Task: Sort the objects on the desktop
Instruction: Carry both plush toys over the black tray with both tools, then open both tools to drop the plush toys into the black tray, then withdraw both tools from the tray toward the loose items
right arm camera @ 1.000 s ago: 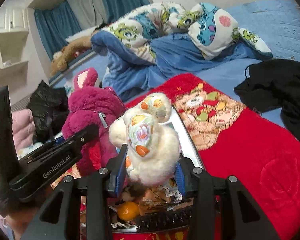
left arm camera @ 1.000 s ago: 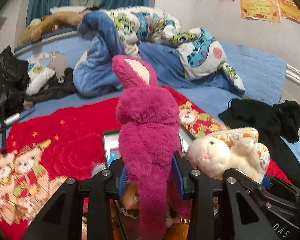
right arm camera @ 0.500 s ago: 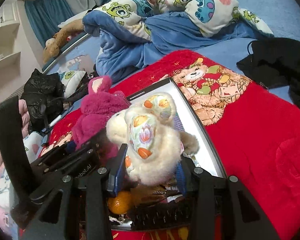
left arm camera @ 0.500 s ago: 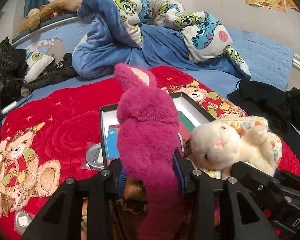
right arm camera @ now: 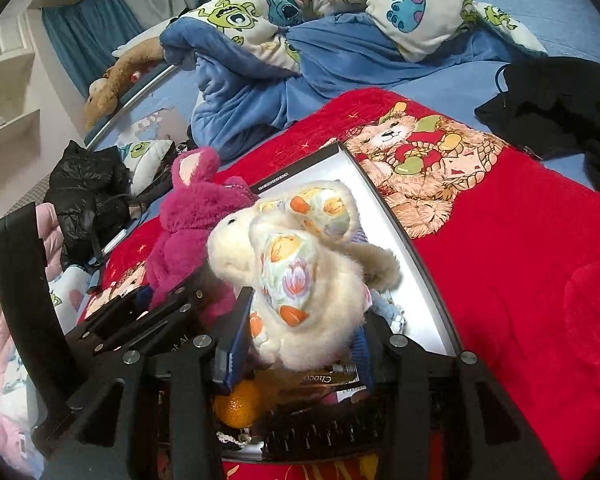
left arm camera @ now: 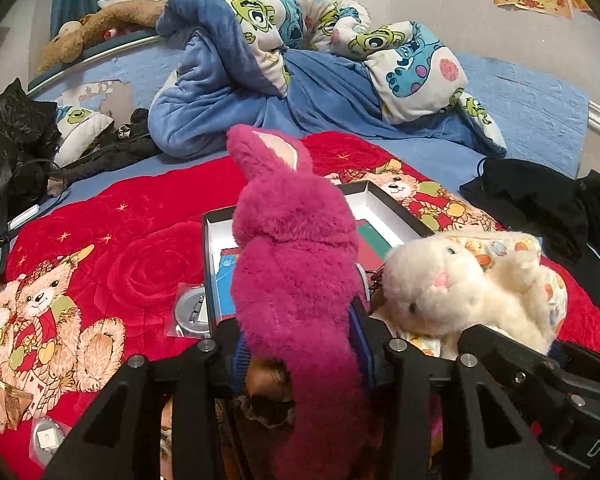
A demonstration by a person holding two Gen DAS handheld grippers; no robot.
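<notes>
My left gripper (left arm camera: 300,344) holds a magenta plush rabbit (left arm camera: 296,248) by its body between the blue pads; its jaws are easing open, but the pads still press the fur. A cream plush rabbit with floral ears (right arm camera: 300,264) sits in my right gripper (right arm camera: 300,340), which is shut on its body. Both toys hang side by side just over an open black box with a white inside (right arm camera: 404,248). The box holds an orange (right arm camera: 238,400), a black brush (right arm camera: 328,432), cards and wrappers. The cream rabbit (left arm camera: 452,284) also shows at the right of the left wrist view.
The box lies on a red bear-print blanket (left arm camera: 132,248) on a bed. A round silver item in a clear packet (left arm camera: 190,312) lies left of the box, another (left arm camera: 46,438) at the near left. A rumpled blue quilt (left arm camera: 260,92) is behind, black clothes (left arm camera: 540,204) right, a black bag (left arm camera: 12,140) left.
Both grippers have come down with their plush toys toward the box. More of the box's inside and the blanket now shows. Both toys remain in the pads.
</notes>
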